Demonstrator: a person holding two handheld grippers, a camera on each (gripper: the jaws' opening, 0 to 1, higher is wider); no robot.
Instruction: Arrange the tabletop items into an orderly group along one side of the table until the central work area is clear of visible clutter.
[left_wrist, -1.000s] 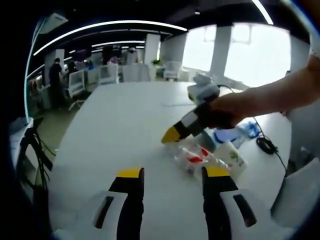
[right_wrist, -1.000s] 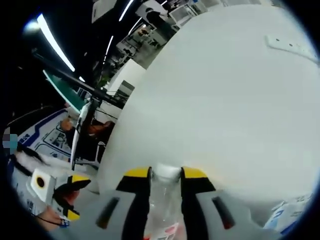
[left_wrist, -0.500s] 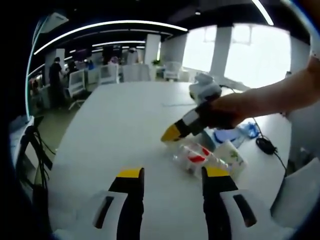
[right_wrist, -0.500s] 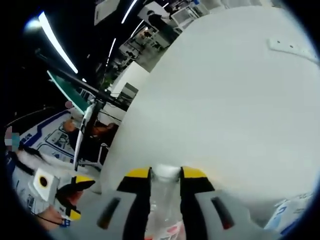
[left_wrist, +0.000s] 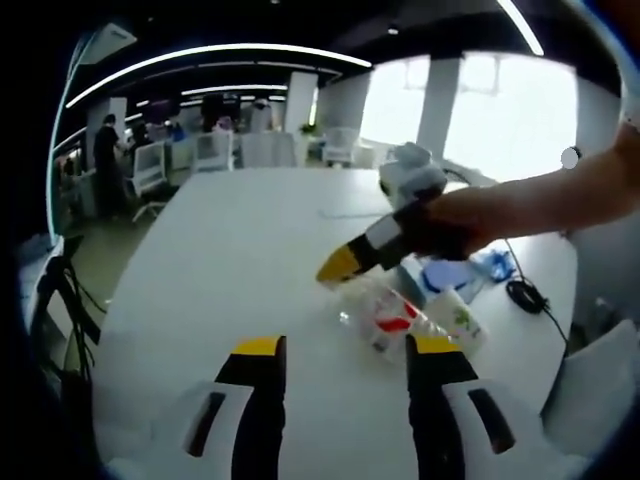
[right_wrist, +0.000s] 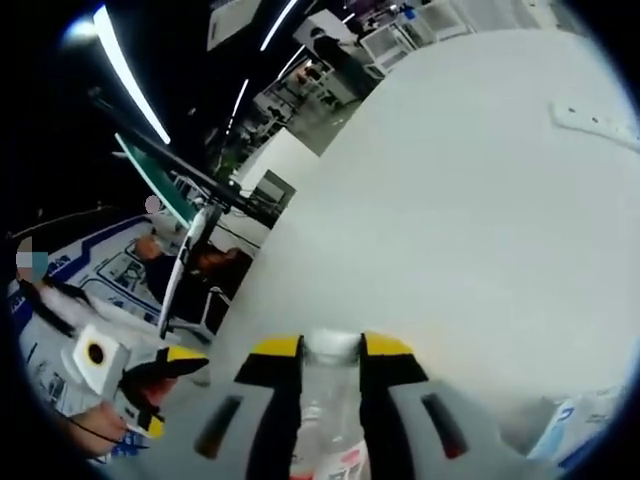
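In the right gripper view my right gripper (right_wrist: 331, 349) is shut on a clear plastic bottle (right_wrist: 328, 410) with a white cap and a red label, held between the yellow-tipped jaws. The left gripper view shows that same bottle (left_wrist: 385, 312) raised off the white table (left_wrist: 240, 250), with the right gripper (left_wrist: 345, 264) coming in from the right in a person's hand. My left gripper (left_wrist: 340, 350) stands open over the near table with nothing between its fingers. In the right gripper view the left gripper (right_wrist: 160, 380) shows at lower left.
A white carton with a green print (left_wrist: 462, 318), a blue-and-white pouch (left_wrist: 450, 272) and a black cable end (left_wrist: 524, 292) lie at the table's right side. A white power strip (right_wrist: 590, 120) lies far across the table. Office chairs and people stand beyond the far edge.
The right gripper has lifted and tipped slightly with the bottle still held; its view rolled a little. The left gripper has barely moved.
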